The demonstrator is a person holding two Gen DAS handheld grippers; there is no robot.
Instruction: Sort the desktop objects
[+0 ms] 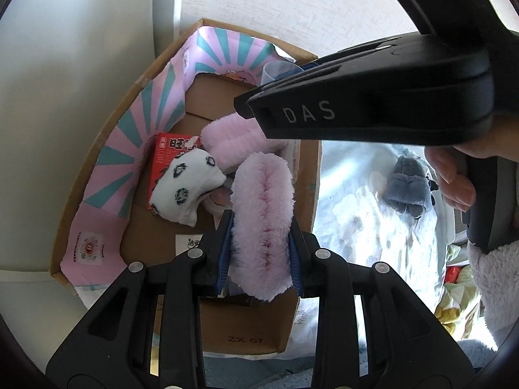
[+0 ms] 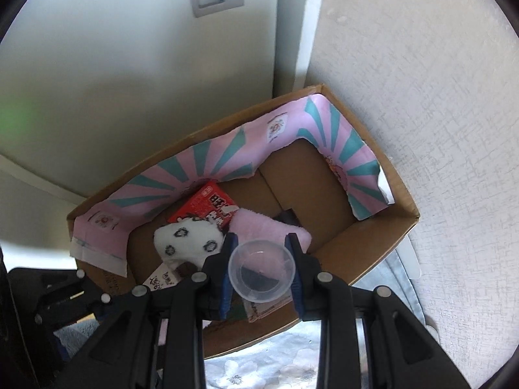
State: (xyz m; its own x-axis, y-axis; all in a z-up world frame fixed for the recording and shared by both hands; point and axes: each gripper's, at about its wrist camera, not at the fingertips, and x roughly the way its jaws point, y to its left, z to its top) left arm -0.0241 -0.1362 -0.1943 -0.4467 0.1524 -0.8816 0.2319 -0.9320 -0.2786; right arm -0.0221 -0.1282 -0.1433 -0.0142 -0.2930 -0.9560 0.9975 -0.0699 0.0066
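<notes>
My left gripper (image 1: 262,243) is shut on a fluffy pink slipper (image 1: 262,214), held over the open cardboard box (image 1: 97,149). Inside the box lie another pink slipper (image 1: 233,142), a white sock with black prints (image 1: 186,191) and a red carton (image 1: 168,154). My right gripper (image 2: 261,267) is shut on a clear plastic cup (image 2: 261,270), also above the box (image 2: 382,246), with the sock (image 2: 188,243), red carton (image 2: 207,207) and pink slipper (image 2: 269,227) below it. The right gripper's black body (image 1: 373,97) crosses the top right of the left wrist view, the cup (image 1: 275,71) showing at its tip.
A grey plush slipper (image 1: 407,188) lies on a floral bedsheet (image 1: 363,227) right of the box. A hand (image 1: 454,181) holds the right gripper's handle. A white cabinet (image 2: 113,64) and a textured wall (image 2: 421,97) stand behind the box. Pink-and-teal paper (image 2: 207,162) lines the box walls.
</notes>
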